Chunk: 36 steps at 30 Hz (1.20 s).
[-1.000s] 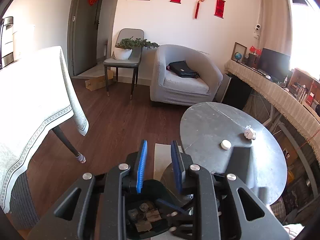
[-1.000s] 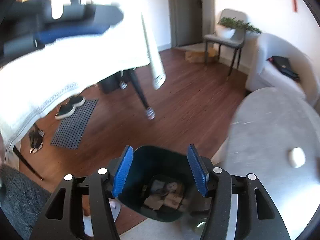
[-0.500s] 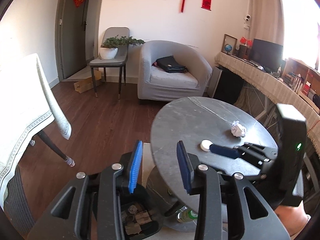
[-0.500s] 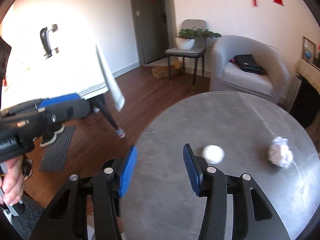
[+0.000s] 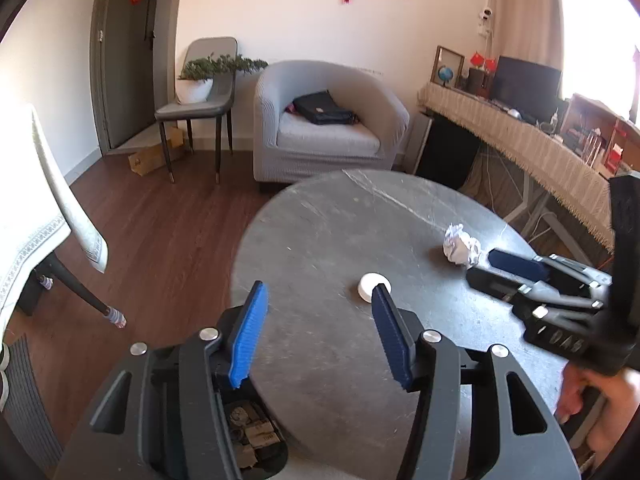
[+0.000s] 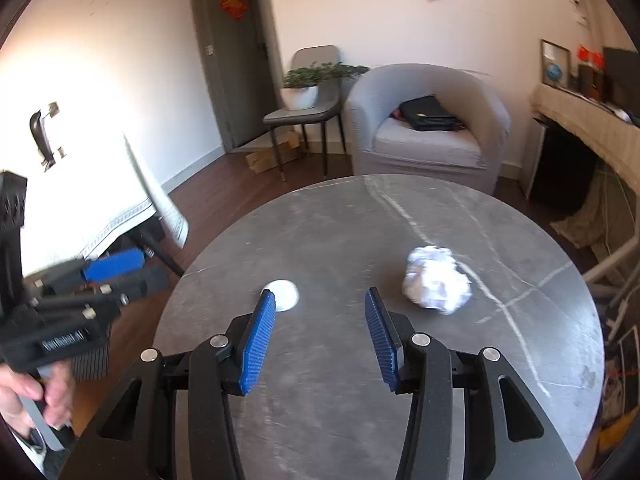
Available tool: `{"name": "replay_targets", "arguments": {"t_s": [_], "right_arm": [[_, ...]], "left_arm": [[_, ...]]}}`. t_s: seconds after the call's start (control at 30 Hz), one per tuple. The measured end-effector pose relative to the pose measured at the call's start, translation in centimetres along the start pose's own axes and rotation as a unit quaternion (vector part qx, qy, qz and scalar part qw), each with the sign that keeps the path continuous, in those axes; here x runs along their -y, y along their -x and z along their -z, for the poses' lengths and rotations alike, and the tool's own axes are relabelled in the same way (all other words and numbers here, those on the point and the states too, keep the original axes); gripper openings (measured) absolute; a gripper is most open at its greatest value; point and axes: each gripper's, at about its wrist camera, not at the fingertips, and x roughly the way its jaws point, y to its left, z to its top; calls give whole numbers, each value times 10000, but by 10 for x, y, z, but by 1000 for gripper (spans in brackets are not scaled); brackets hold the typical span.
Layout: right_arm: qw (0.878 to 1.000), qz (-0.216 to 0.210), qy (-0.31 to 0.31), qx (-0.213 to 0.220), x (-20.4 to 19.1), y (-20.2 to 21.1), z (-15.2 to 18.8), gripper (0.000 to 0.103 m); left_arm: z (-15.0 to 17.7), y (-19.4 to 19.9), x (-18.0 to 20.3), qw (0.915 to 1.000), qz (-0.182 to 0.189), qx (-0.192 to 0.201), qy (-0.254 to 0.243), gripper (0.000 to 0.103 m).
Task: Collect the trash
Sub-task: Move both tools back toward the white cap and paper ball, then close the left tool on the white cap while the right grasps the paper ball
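A crumpled white paper ball (image 6: 437, 280) (image 5: 461, 244) and a small round white cap (image 6: 282, 294) (image 5: 374, 287) lie on the round grey stone table (image 6: 360, 220) (image 5: 340, 220). My left gripper (image 5: 320, 312) is open and empty over the table's near left edge, the cap just past its right finger. My right gripper (image 6: 318, 314) is open and empty above the table, with the cap at its left fingertip and the paper ball ahead to its right. A dark trash bin (image 5: 256, 444) with scraps inside stands on the floor below my left gripper.
A grey armchair (image 5: 324, 128) with a black bag, a chair with a potted plant (image 5: 200, 80) and a cardboard box stand at the back. A table with a white cloth (image 5: 36, 216) is on the left. A long sideboard (image 5: 540, 152) runs along the right.
Both grippers have risen from over the bin to above the table. My right gripper has swung right toward the cap and the paper ball. My left gripper has opened wider.
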Motion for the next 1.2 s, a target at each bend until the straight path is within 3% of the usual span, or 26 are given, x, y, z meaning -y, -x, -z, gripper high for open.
{"name": "replay_targets", "arguments": {"t_s": [0.2,0.43,0.87,1.0,1.2], "right_arm": [[9993,257,-258,-77,35,1,2,49],[9971,369,-652,-99,71,2,8,71],[9936,583,-876,-404,99,-19,4,79],[9933,603,-848,-497,100,-29,4,79],[9937,588,-686,-658,90,-47,1,79]], "left_arm": [[5,-32,26,9991,199,-300,-221,67],[6,-76,52,9956,132,-683,-620,66],[-1,-118,54,9921,-189,-1093,-586,52],[-5,-122,59,9913,-133,-1103,-711,32],[-11,-116,52,9933,-32,-1023,-533,32]]}}
